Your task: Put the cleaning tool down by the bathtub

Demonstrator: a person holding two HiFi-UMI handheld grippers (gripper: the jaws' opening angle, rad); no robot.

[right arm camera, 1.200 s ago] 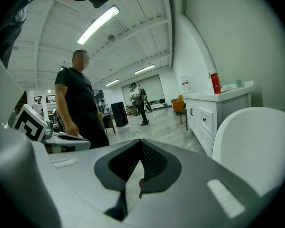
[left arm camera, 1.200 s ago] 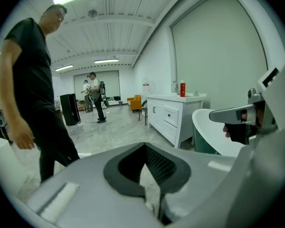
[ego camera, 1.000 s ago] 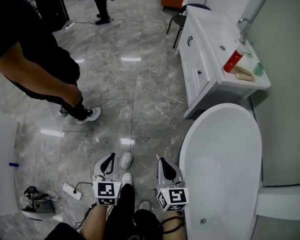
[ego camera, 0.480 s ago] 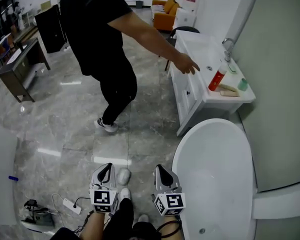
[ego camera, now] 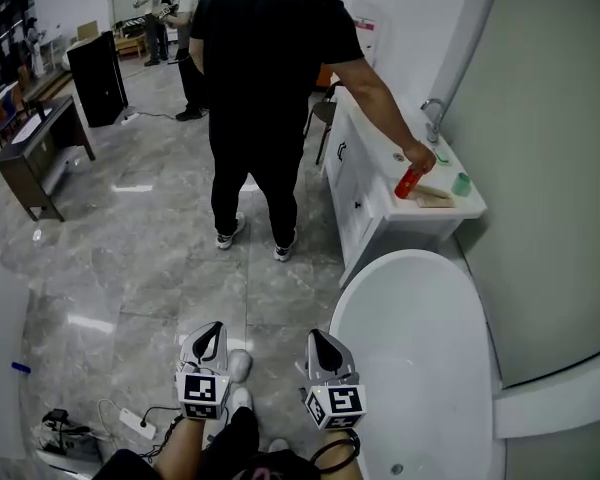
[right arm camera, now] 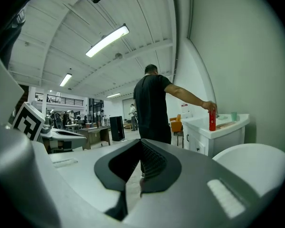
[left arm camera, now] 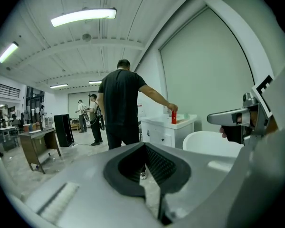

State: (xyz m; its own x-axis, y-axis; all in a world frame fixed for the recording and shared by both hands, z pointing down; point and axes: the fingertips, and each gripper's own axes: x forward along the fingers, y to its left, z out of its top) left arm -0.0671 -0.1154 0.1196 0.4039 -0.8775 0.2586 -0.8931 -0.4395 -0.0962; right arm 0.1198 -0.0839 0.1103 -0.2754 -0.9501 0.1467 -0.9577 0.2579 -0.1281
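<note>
Where the head view looks down, claws: left claw (ego camera: 216, 326) and right claw (ego camera: 315, 334) side by side low over the floor (ego camera: 130, 268), each pressed together, empty.
bathtub (ego camera: 430, 358): just right of the right claw.
brush (ego camera: 437, 196): flat on the cabinet tabletop (ego camera: 450, 213) beyond the bathtub, long axis crosswise toward the wall (ego camera: 540, 168); ends too small to tell; a person's hand (ego camera: 418, 156) holds a red bottle (ego camera: 407, 182) upright beside it.
left gripper view, claw (left arm camera: 143, 145): tips meeting, nothing between.
right gripper view, claw (right arm camera: 141, 141): tips meeting, nothing between; brush (right arm camera: 224, 124) right of the red bottle (right arm camera: 212, 120).
</note>
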